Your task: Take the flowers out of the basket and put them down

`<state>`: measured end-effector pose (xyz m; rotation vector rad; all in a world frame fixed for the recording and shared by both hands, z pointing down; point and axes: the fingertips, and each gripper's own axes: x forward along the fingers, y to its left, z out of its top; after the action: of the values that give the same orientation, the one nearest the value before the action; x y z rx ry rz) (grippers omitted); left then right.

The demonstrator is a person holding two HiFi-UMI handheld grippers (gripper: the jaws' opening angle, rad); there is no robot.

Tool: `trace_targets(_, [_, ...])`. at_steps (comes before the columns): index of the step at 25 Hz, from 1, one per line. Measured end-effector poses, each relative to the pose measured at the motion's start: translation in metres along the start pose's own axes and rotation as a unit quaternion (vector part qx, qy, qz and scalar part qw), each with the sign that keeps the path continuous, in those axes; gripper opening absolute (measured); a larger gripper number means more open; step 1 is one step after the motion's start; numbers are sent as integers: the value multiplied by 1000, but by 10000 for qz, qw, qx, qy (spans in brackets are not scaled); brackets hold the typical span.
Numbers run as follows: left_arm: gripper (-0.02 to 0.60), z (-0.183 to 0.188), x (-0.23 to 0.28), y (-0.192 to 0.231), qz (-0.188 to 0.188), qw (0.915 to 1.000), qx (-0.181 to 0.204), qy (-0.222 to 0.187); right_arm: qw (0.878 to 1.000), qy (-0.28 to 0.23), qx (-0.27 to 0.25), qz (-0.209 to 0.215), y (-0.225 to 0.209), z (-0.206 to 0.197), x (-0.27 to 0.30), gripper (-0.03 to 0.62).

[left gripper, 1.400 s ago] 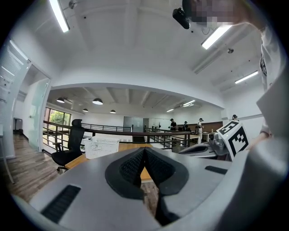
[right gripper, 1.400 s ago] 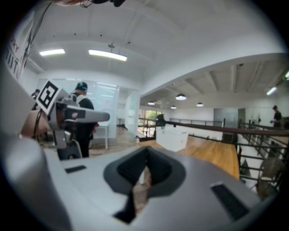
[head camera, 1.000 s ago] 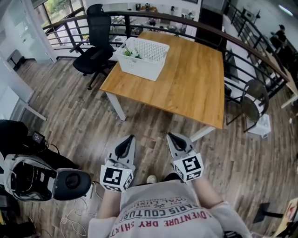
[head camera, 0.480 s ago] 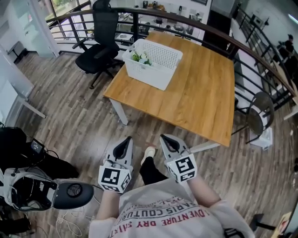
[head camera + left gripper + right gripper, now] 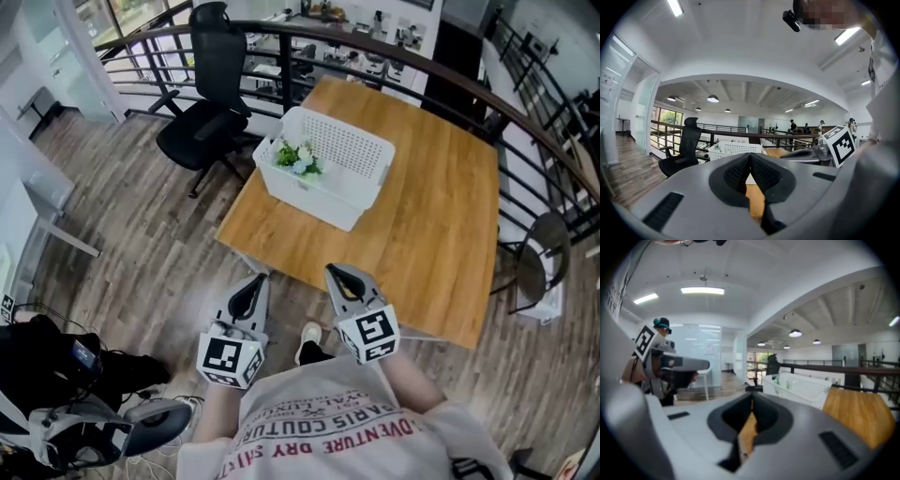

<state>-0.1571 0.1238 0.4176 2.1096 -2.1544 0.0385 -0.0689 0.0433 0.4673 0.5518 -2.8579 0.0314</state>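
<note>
I judge the step in hand to be the approach: my left hand-held gripper [image 5: 255,281] and right hand-held gripper [image 5: 339,275] are both clenched on nothing, short of the table [image 5: 422,234] edge. The flowers [image 5: 298,157] lie in the left end of the basket [image 5: 319,199] on the table, at 12 o'clock from the left hand-held gripper and 11 o'clock from the right, well apart from both. The next move calls for closing that gap, releasing one pair of jaws and entering over the basket rim.

I note white-and-green flowers [image 5: 298,157] lying in the white perforated basket's [image 5: 314,199] left end; basket upright by the surface's [image 5: 441,234] left edge.
</note>
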Motion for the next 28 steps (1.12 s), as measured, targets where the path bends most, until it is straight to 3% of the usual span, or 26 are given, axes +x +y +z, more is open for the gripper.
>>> trace_targets(7, [25, 45, 127, 49, -198, 9996, -11, 225, 9997, 147, 163, -51, -84, 48, 88, 29])
trace_targets(11, [25, 59, 160, 71, -301, 9990, -69, 316, 9995, 211, 205, -135, -109, 68, 111, 28])
trace_targets(16, [25, 48, 179, 102, -494, 9984, -104, 254, 9977, 124, 224, -625, -127, 72, 133, 29])
trace_targets(21, [25, 48, 223, 125, -1033, 9944, -20, 225, 9938, 151, 251, -1075, -152, 75, 161, 29])
trace_targets(26, [25, 63, 271, 148, -1496, 9885, 146, 171, 9841, 442, 464, -1656, -189, 77, 189, 29])
trace_targets(28, [25, 65, 288, 161, -1642, 9861, 157, 199, 9814, 699, 537, -1706, -199, 72, 205, 29])
